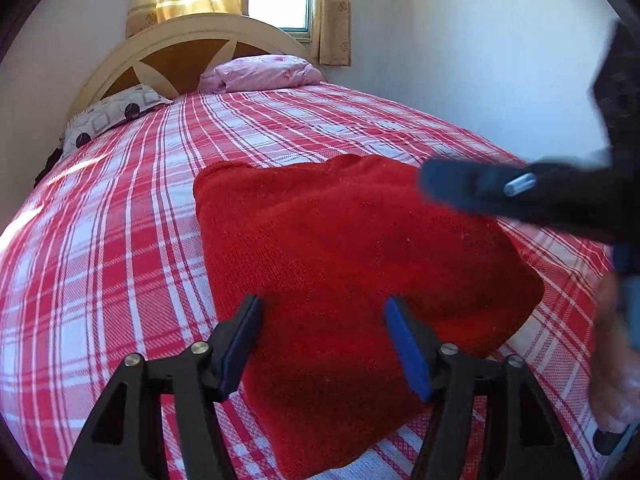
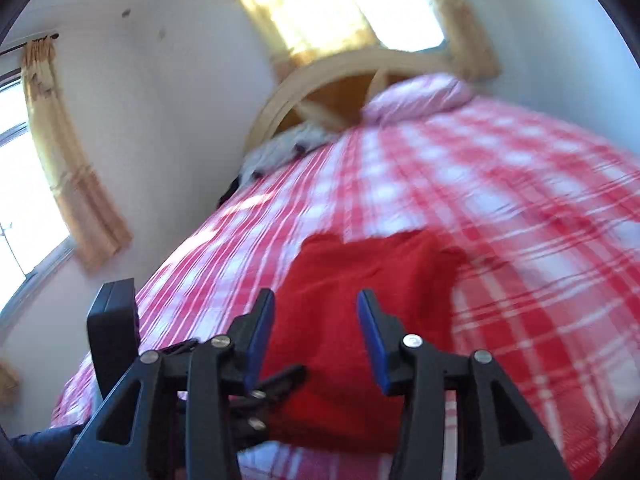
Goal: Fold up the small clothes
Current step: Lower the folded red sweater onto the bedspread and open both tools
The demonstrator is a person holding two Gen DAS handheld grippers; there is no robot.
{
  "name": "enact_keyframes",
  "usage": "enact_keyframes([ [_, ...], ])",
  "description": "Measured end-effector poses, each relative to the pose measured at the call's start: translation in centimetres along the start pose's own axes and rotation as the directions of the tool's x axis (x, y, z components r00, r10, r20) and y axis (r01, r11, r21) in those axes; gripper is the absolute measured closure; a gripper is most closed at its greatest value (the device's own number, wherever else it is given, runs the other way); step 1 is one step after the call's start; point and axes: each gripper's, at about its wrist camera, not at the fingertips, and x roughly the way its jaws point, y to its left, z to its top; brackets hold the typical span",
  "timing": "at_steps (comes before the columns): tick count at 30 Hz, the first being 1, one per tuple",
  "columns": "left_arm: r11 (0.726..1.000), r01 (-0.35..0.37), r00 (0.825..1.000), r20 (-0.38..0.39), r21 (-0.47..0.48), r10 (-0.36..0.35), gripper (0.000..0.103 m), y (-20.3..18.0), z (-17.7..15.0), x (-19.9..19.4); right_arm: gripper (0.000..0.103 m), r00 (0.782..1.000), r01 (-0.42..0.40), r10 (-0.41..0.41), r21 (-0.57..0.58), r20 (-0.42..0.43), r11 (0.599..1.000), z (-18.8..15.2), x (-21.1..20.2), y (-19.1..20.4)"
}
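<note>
A red knitted garment (image 1: 344, 264) lies folded into a rough rectangle on the red and white checked bedspread (image 1: 120, 220). My left gripper (image 1: 320, 344) is open, its blue-padded fingers held just above the garment's near edge, holding nothing. My right gripper (image 2: 316, 340) is open and empty, above the garment (image 2: 360, 300) in the blurred right wrist view. It also shows in the left wrist view (image 1: 480, 184) as a blurred dark shape over the garment's right corner. The left gripper's fingers (image 2: 276, 384) show low in the right wrist view.
A pink pillow (image 1: 264, 72) and a grey patterned pillow (image 1: 112, 114) lie at the cream headboard (image 1: 180, 44). A white wall runs along the bed's right side. Curtained windows (image 2: 24, 184) stand behind and to the left.
</note>
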Motion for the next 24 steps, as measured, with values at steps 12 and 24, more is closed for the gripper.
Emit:
enact_keyframes([
  [12,0.989,0.108,0.991,0.084,-0.100,-0.100,0.028,2.2,-0.6,-1.5,0.088,0.984,0.120,-0.088,0.215,-0.155,0.969,-2.5,3.6,-7.5],
  [24,0.991,0.097,0.995,0.026,-0.094,-0.095,0.017,1.5,-1.5,-0.4,0.040,0.958,0.225,-0.210,0.054,-0.196,0.973,2.1,6.3,-4.2],
])
